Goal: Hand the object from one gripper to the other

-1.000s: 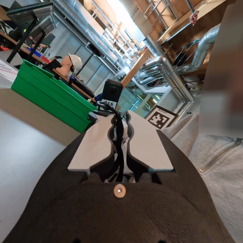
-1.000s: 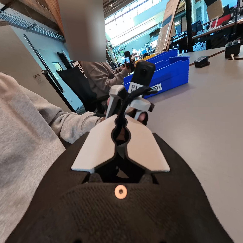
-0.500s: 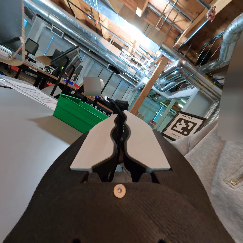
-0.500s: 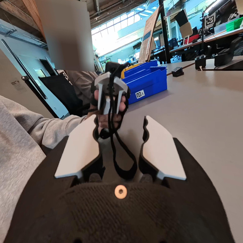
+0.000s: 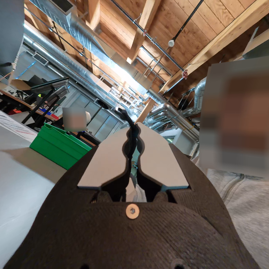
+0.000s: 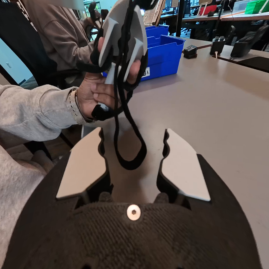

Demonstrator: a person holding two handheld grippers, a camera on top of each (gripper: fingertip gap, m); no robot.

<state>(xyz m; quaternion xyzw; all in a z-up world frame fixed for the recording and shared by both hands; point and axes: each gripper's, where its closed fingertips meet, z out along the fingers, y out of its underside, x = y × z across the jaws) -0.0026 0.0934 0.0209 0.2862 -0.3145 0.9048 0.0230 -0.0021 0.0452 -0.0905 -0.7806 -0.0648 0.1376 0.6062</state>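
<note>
The object is a black strap, a looped band. My left gripper is shut on it and tilted up toward the ceiling; the strap's end sticks out past the fingertips. In the right wrist view the left gripper is held high in a hand, and the strap's loop hangs down from it. My right gripper is open and empty. The loop's bottom dangles between its two fingers without touching them.
A green bin stands on the grey table at left. A blue bin stands on the table behind the left gripper. Small black devices lie at the far right. Another seated person is behind.
My right gripper let go of the strap, opened wide and drew back and down. My left gripper, still shut on the strap, rose and tilted upward, so the loop now hangs free.
</note>
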